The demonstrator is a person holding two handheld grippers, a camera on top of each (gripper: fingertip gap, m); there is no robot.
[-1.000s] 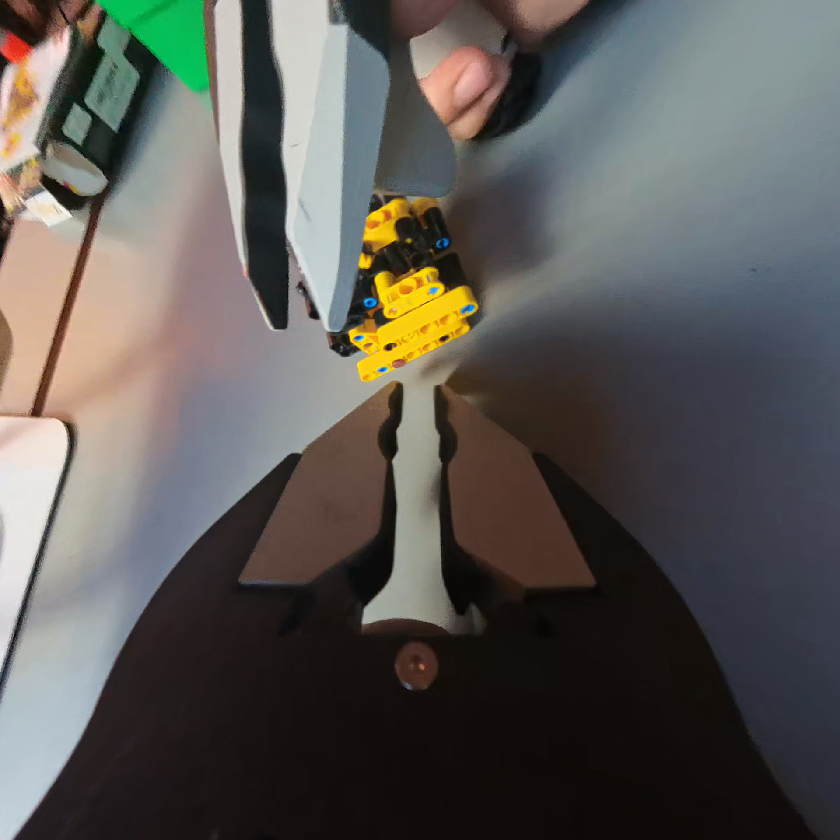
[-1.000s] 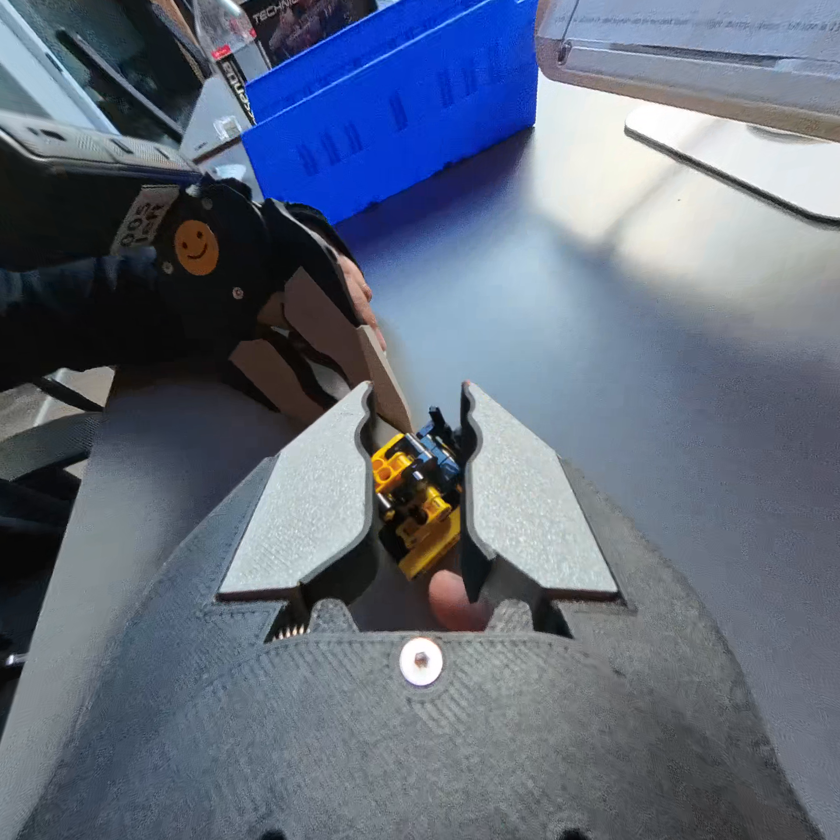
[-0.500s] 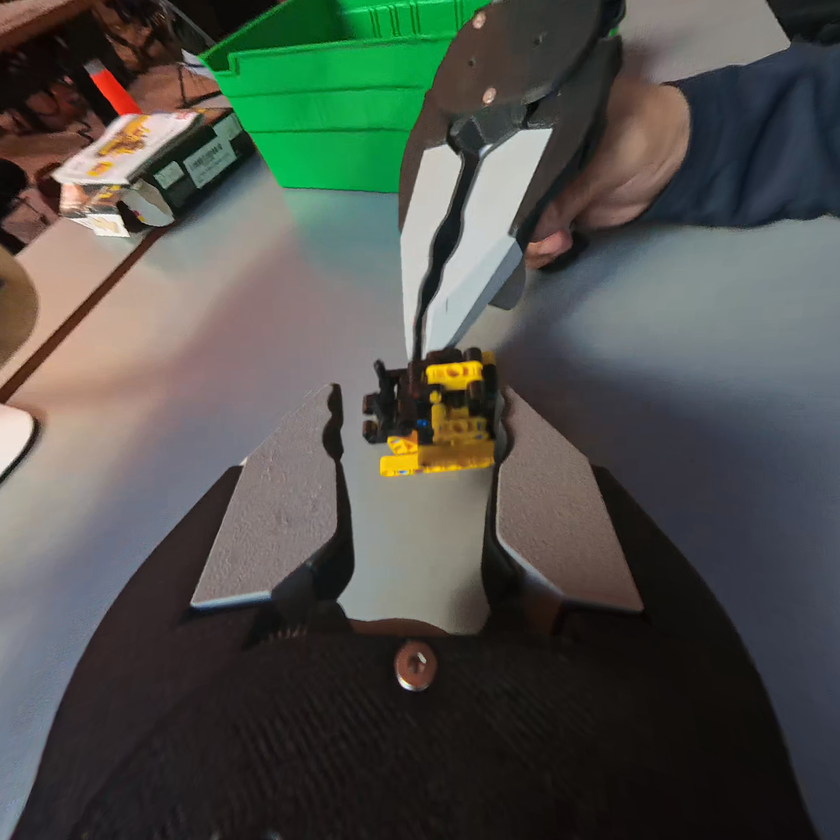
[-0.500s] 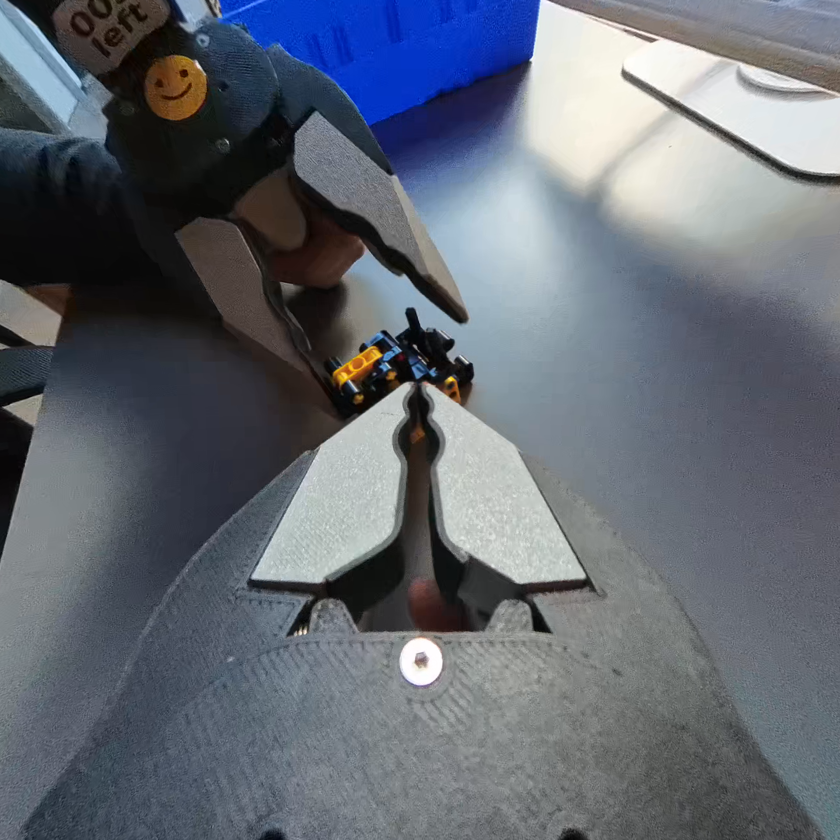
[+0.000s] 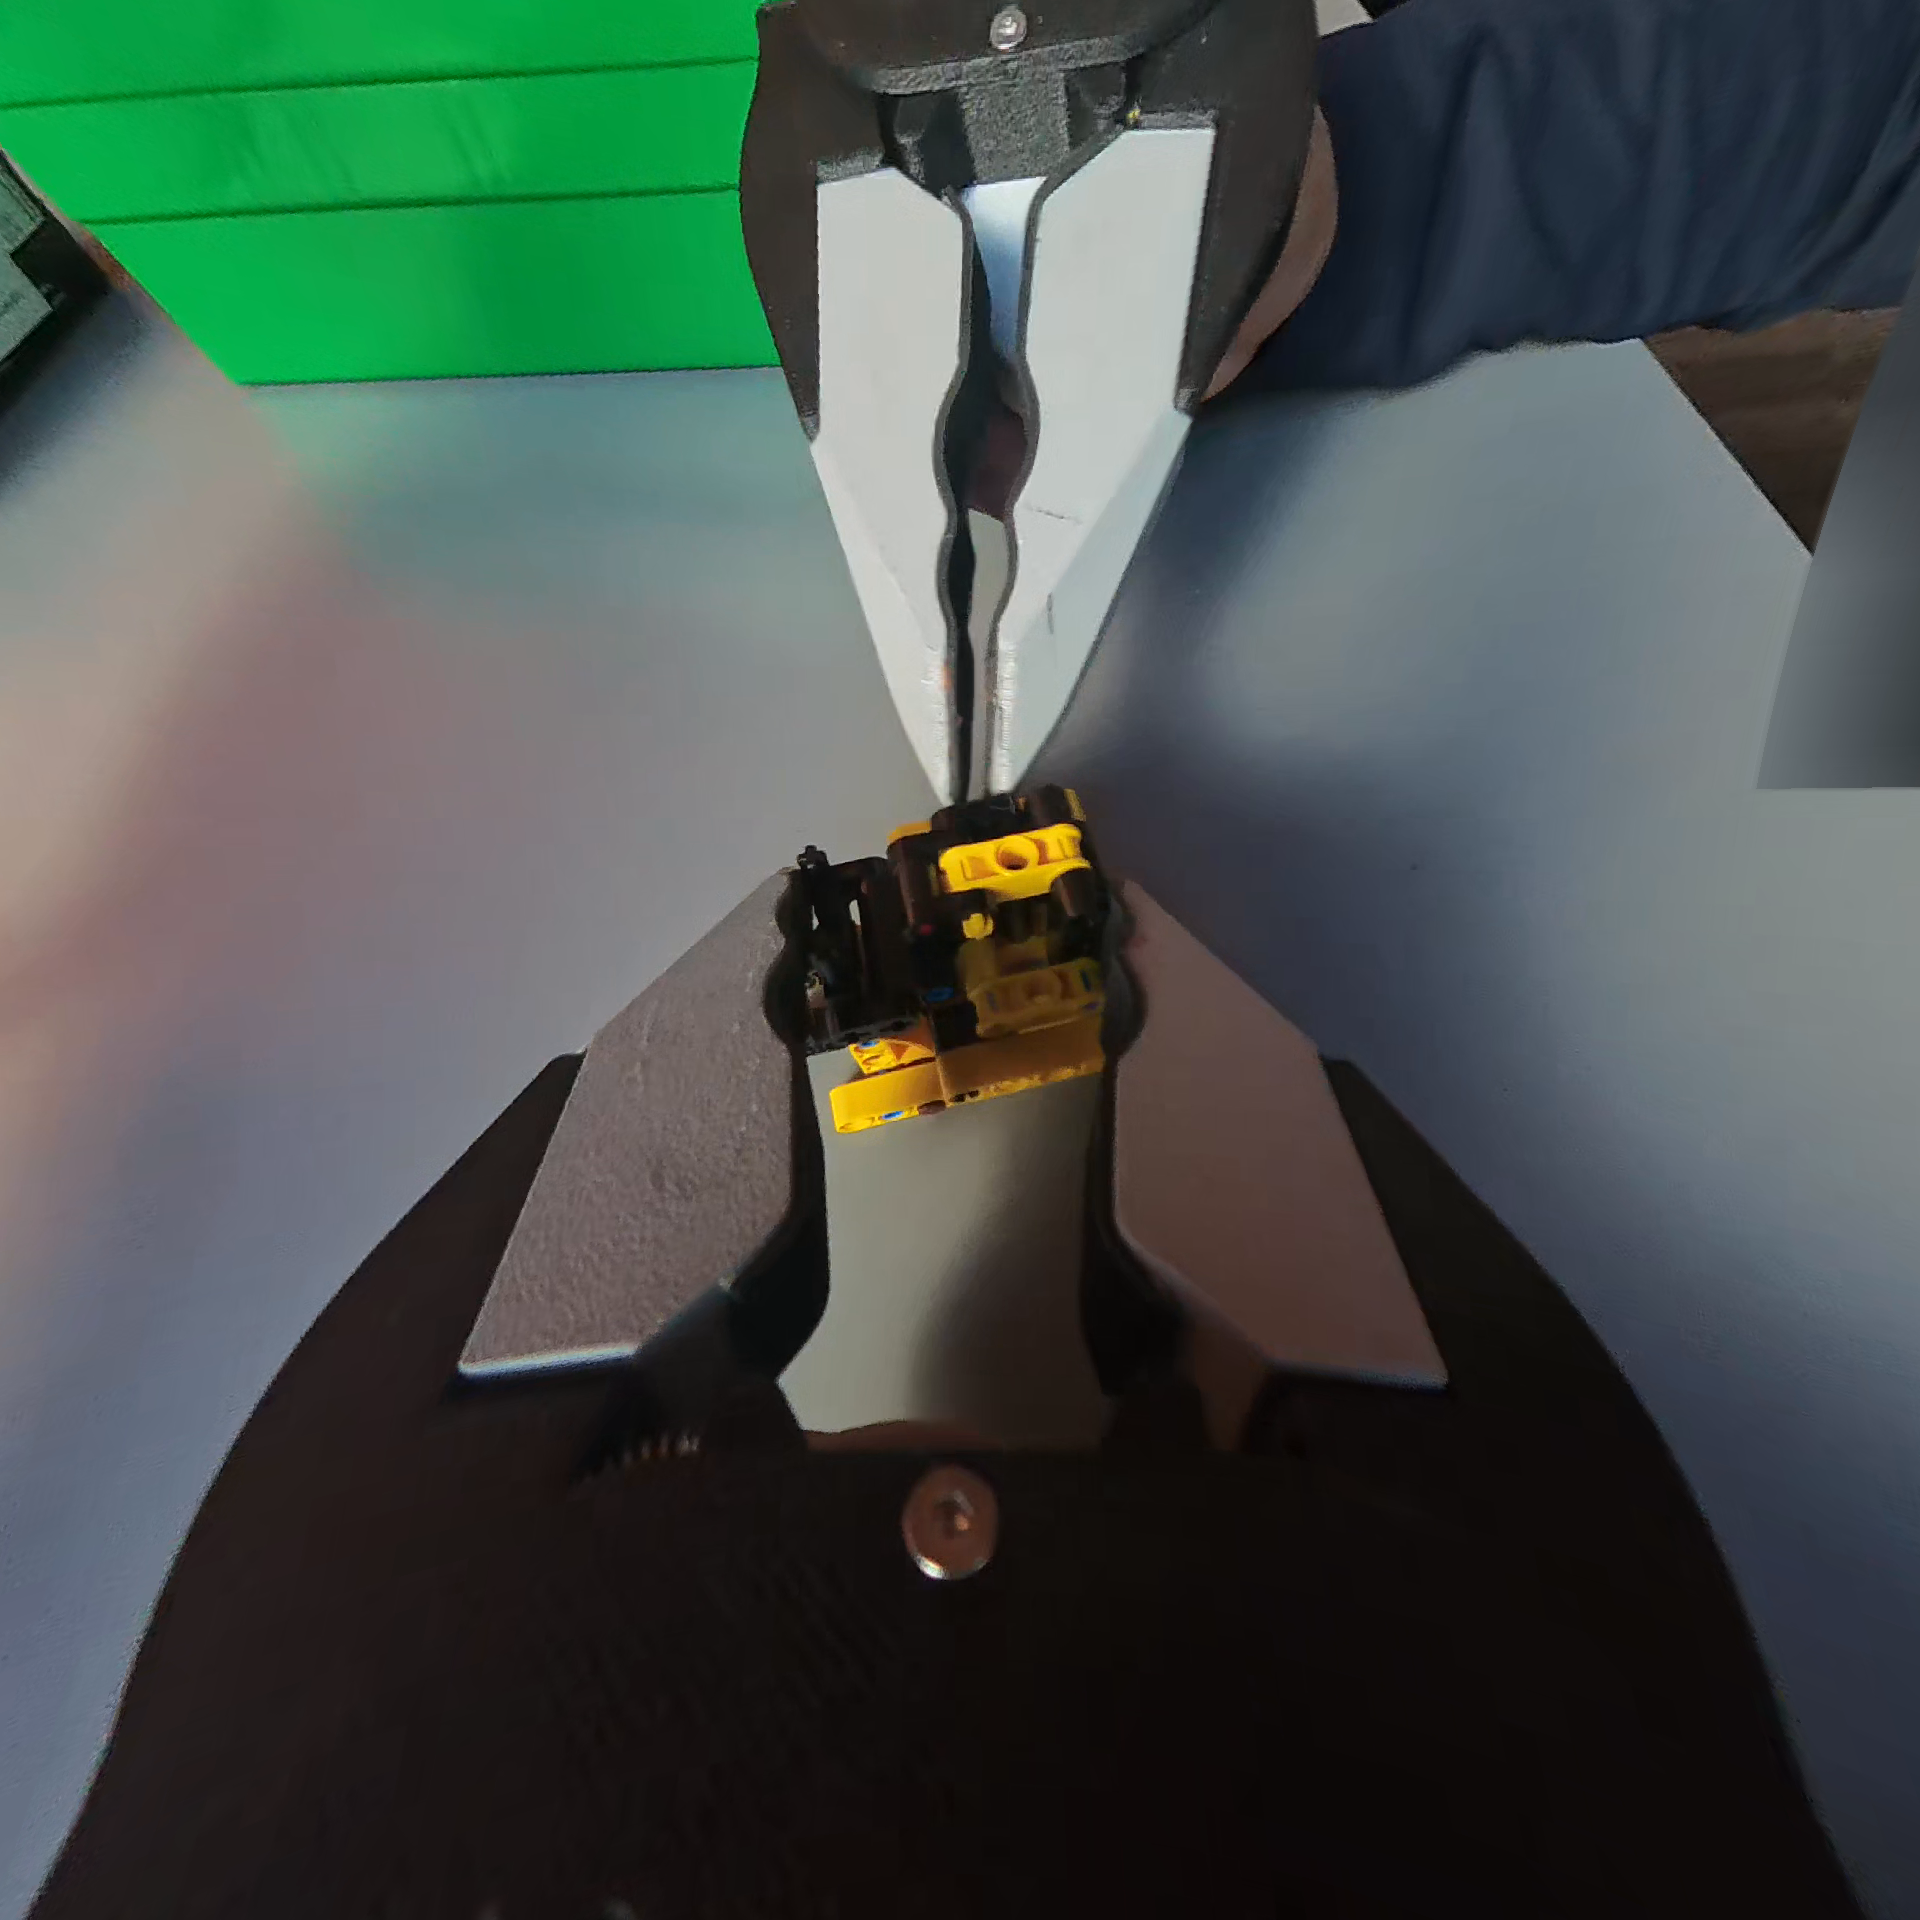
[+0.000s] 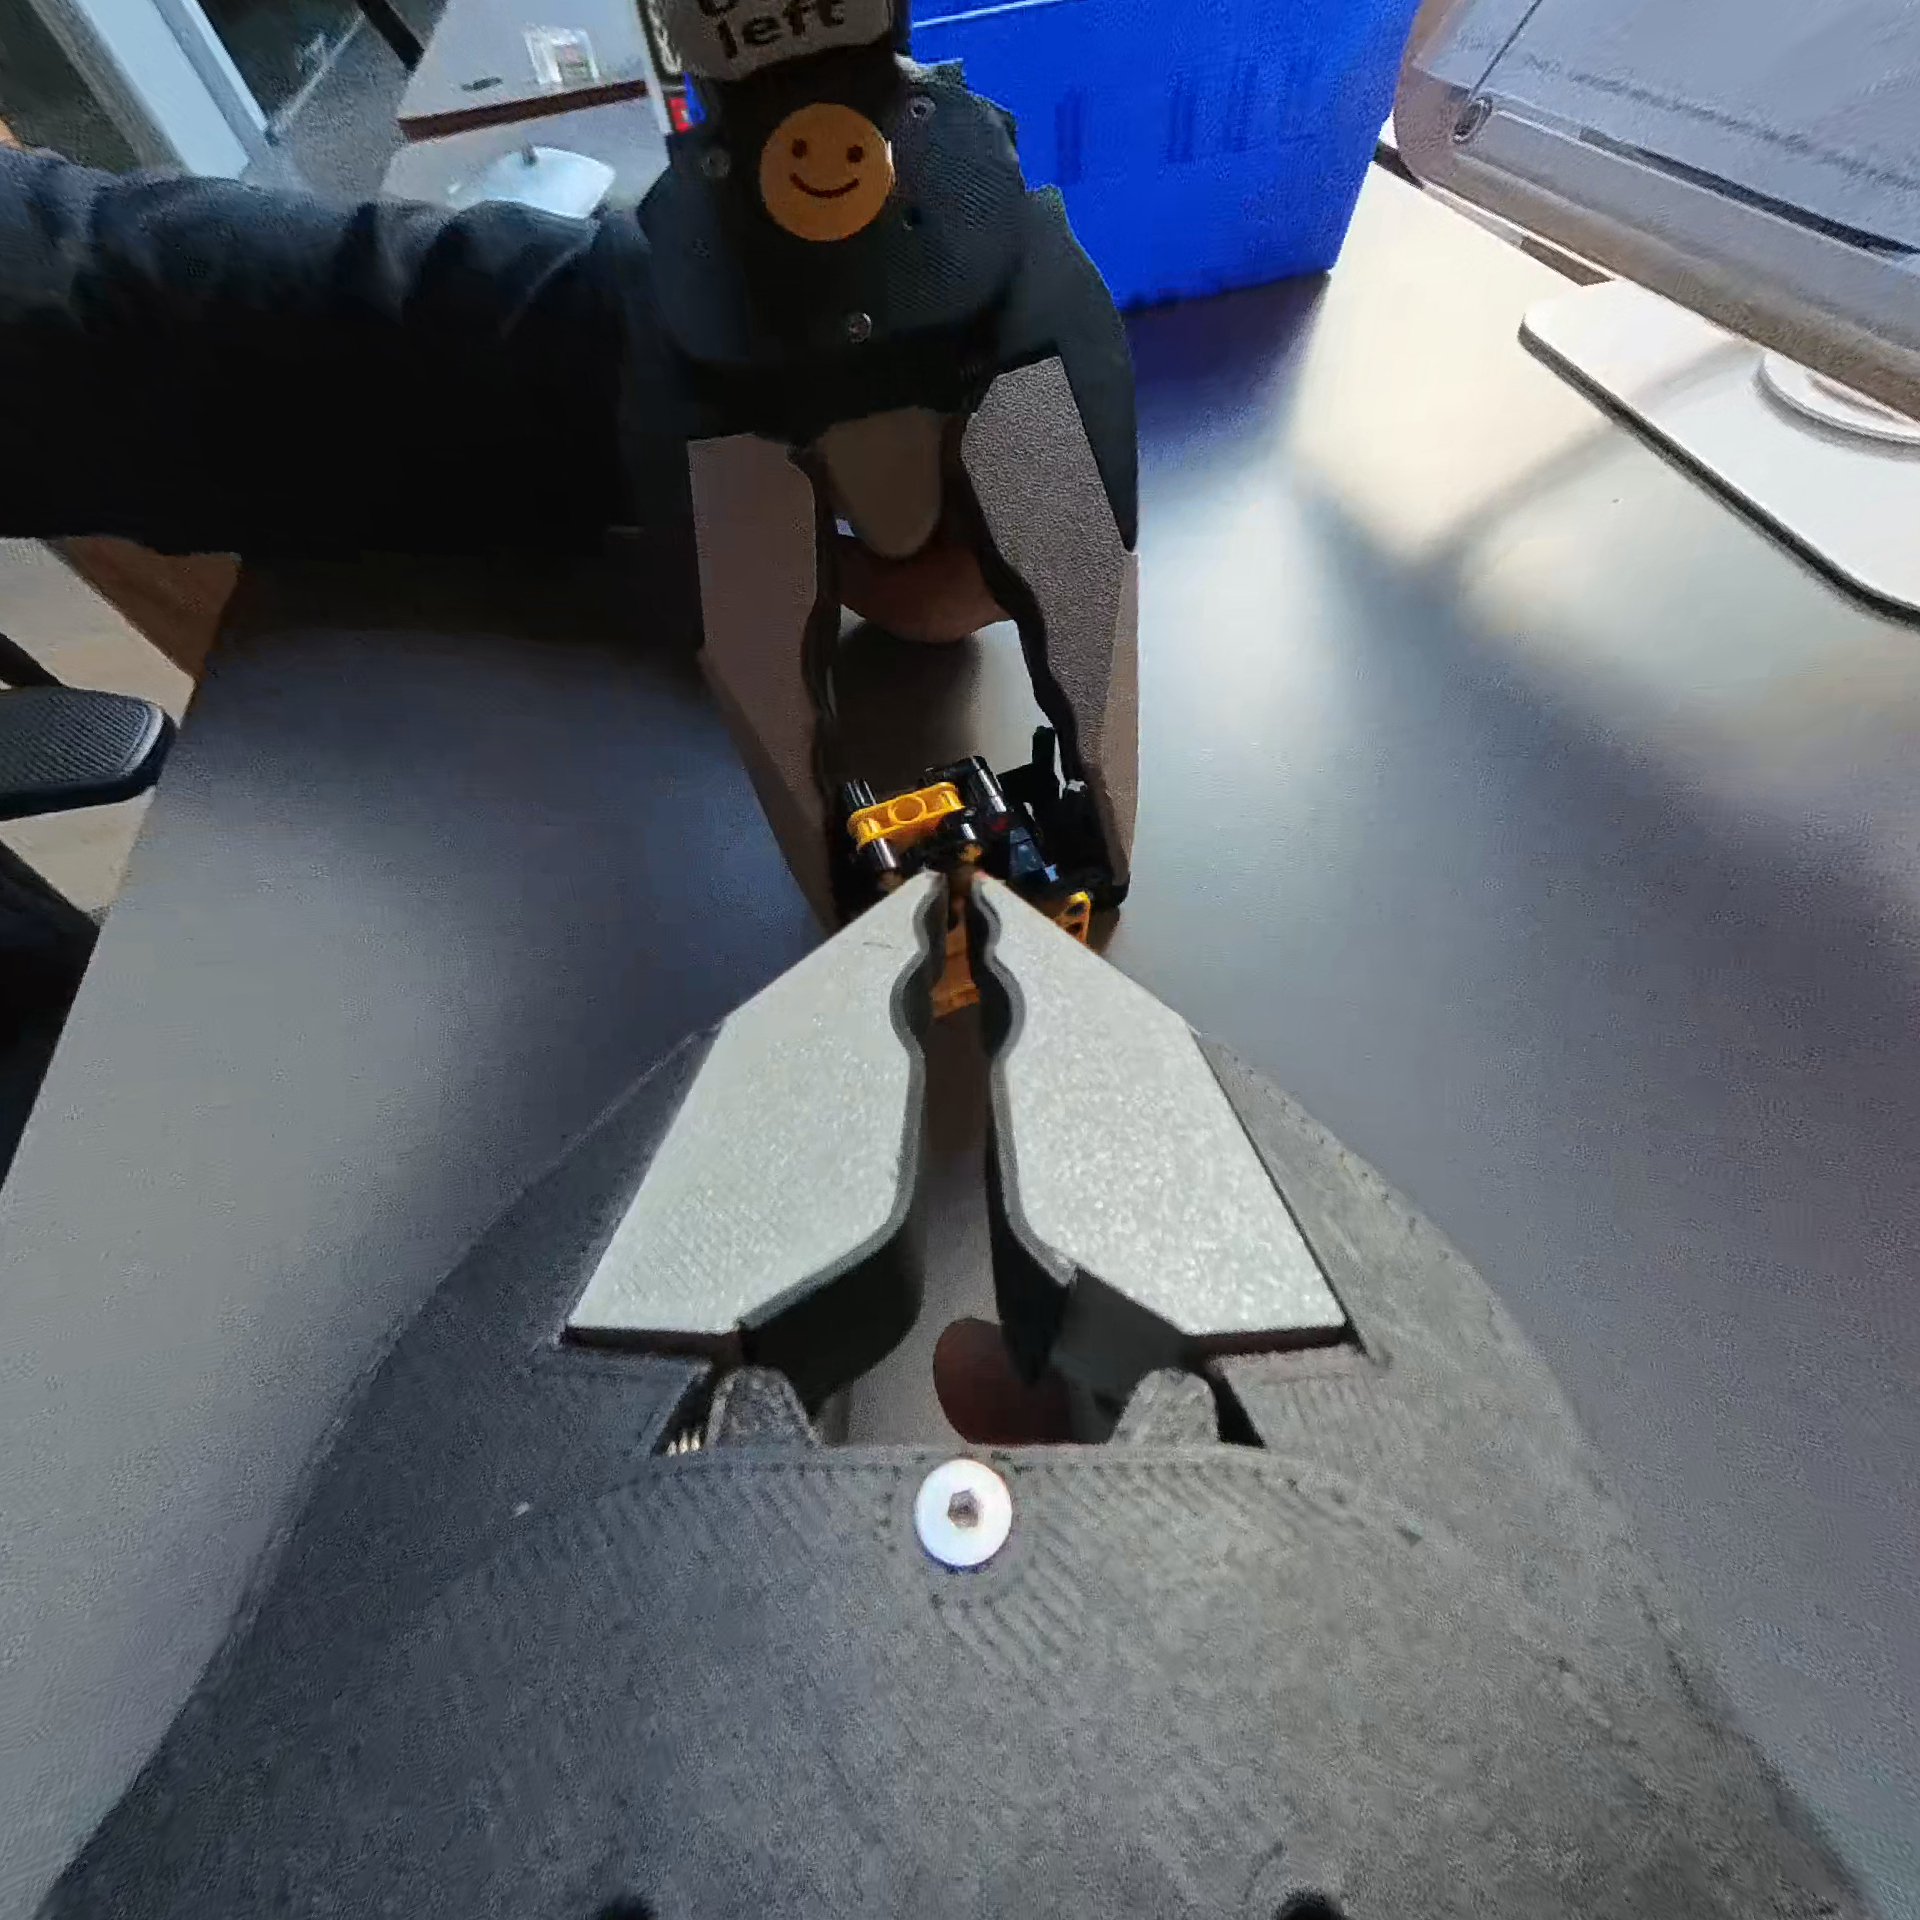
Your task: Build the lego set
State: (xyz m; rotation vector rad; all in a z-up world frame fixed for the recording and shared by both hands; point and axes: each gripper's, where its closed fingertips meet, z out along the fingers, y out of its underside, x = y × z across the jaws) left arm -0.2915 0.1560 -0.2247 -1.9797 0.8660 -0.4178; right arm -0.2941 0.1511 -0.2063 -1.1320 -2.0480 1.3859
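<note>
Model (image 5: 961, 961) of yellow and black bricks sits mid-frame on the grey desk (image 5: 416, 727), clasped between the left gripper (image 5: 951, 914) fingers, apparently to steady it, while the right gripper (image 6: 958, 883), nearly closed, pinches a small part at its far side.

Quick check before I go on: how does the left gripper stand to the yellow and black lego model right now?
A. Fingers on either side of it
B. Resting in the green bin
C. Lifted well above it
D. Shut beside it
A: the left gripper has one finger on each side of the lego model, which sits on the table.
</note>
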